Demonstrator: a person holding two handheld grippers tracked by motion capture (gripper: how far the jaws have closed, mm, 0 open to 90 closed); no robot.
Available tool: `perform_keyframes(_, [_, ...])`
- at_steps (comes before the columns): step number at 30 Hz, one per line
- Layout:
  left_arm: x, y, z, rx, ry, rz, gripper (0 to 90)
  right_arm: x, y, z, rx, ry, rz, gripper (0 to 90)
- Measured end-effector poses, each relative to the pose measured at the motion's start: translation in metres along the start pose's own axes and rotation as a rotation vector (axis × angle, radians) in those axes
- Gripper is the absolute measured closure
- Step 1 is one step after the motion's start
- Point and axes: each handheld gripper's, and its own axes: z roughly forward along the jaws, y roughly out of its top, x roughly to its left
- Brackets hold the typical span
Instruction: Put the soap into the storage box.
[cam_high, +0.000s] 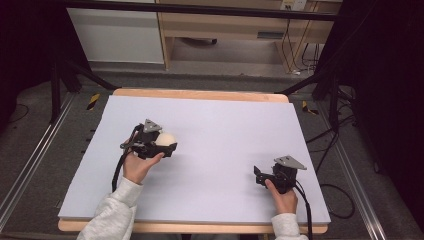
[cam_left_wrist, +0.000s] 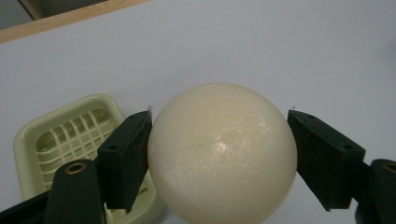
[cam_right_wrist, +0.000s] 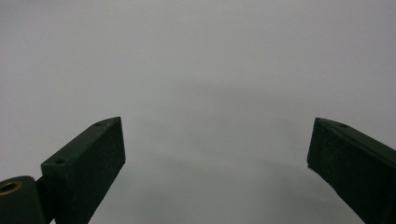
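The cream ball (cam_left_wrist: 222, 154) sits between the two black jaws of the left tool (cam_high: 159, 143), which press on it from both sides, so this tool is closed around the ball; in the high view it is left of the middle of the frame, over the pale grey table (cam_high: 225, 130). In the left gripper view a pale green soap dish (cam_left_wrist: 70, 140) with a grid bottom lies at the lower left, just behind the left jaw. The right tool (cam_right_wrist: 217, 163) is at the lower right of the high view, its jaws wide apart with nothing between them, only the grey table surface ahead.
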Motion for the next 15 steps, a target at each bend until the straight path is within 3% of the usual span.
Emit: perform_keyframes(15, [0.017, -0.001, 0.0, 0.0, 0.025, -0.02, 24.4, 0.0, 0.0, 0.0, -0.003, -0.002, -0.003, 4.6])
